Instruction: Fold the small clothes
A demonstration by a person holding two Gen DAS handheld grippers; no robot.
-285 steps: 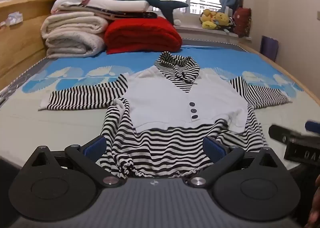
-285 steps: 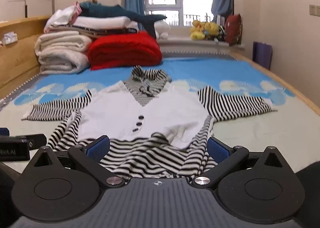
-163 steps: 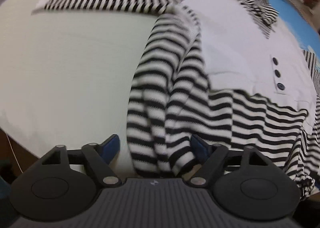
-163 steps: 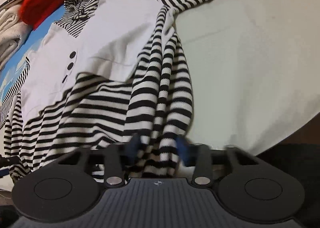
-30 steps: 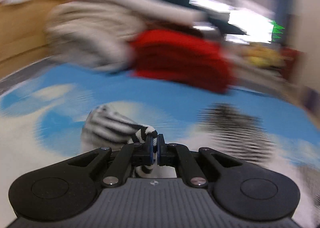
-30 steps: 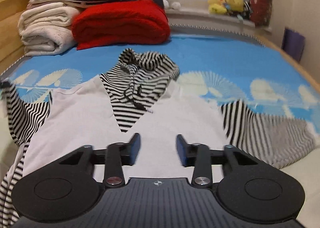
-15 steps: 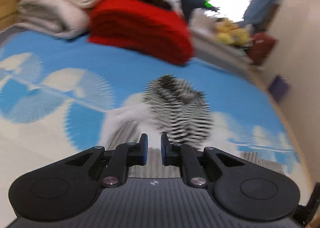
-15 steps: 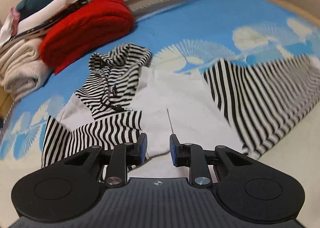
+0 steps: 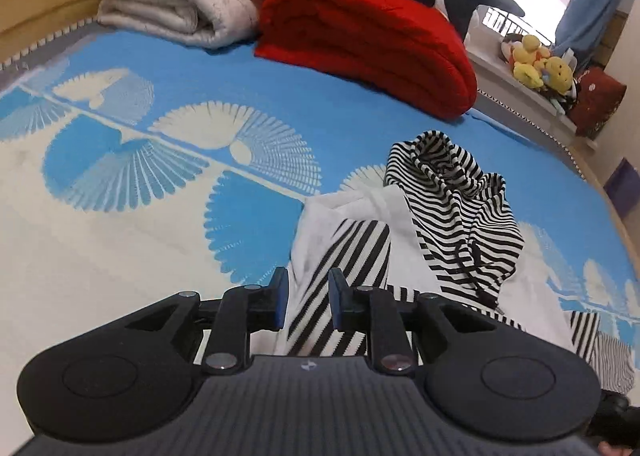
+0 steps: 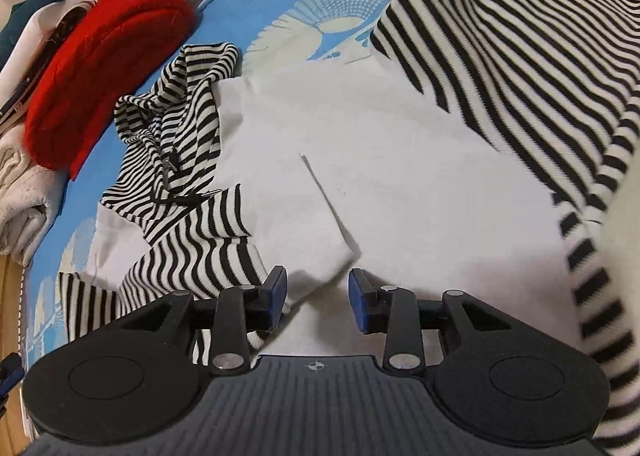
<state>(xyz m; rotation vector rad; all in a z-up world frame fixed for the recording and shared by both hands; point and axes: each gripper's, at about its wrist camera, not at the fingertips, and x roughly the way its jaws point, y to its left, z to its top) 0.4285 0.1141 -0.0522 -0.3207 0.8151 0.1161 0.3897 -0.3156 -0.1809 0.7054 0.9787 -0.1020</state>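
left gripper [image 9: 306, 298]: opening, striped sleeve [image 9: 344, 276] seen between, unpinched | right gripper [image 10: 317, 298]: opening, empty over hoodie [image 10: 400, 176] lower centre | risk: sleeve may slide, undoing fold

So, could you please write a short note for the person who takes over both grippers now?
Left gripper: jaws opening, hovering over the folded-in striped sleeve, not pressing it.
Right gripper: jaws opening, nothing gripped, above the white front panel.
The black-and-white striped hooded top lies face up on the blue patterned bed cover, hood toward the red folded blanket.
Done: one sleeve is folded across the chest.
Left: the other striped sleeve is spread out; fold it in, then fold the body.
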